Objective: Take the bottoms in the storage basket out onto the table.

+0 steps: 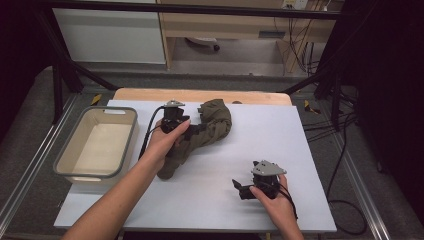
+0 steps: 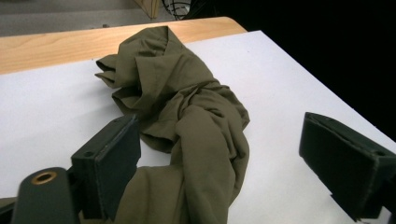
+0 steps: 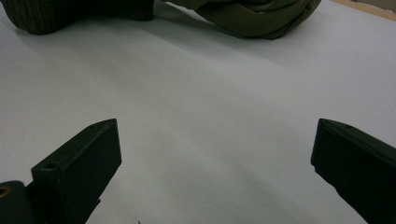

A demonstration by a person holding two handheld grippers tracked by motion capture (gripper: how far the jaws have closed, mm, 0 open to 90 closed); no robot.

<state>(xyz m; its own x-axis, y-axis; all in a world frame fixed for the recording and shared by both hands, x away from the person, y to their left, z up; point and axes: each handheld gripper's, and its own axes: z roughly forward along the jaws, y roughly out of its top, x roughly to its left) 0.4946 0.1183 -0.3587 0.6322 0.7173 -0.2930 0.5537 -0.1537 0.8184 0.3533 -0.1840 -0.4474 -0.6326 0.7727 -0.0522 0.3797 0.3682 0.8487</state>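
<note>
A twisted olive-green cloth [image 1: 214, 126] lies in a long roll on the white board [image 1: 280, 145], running from the back middle toward the front left. My left gripper [image 1: 193, 128] is open and low over the roll's middle. In the left gripper view the cloth [image 2: 187, 116] passes between the wide-apart jaws and lies against the left one, while the left gripper [image 2: 222, 140] holds nothing. My right gripper [image 1: 242, 188] rests open on the bare board at the front right. In the right gripper view the right gripper [image 3: 215, 135] has only white board between its jaws, with the cloth [image 3: 252, 16] far ahead.
A grey-rimmed, empty cream bin [image 1: 64, 172] stands at the board's left edge. A wooden table strip [image 1: 200, 95] shows behind the board. Black frame bars and cables surround the table.
</note>
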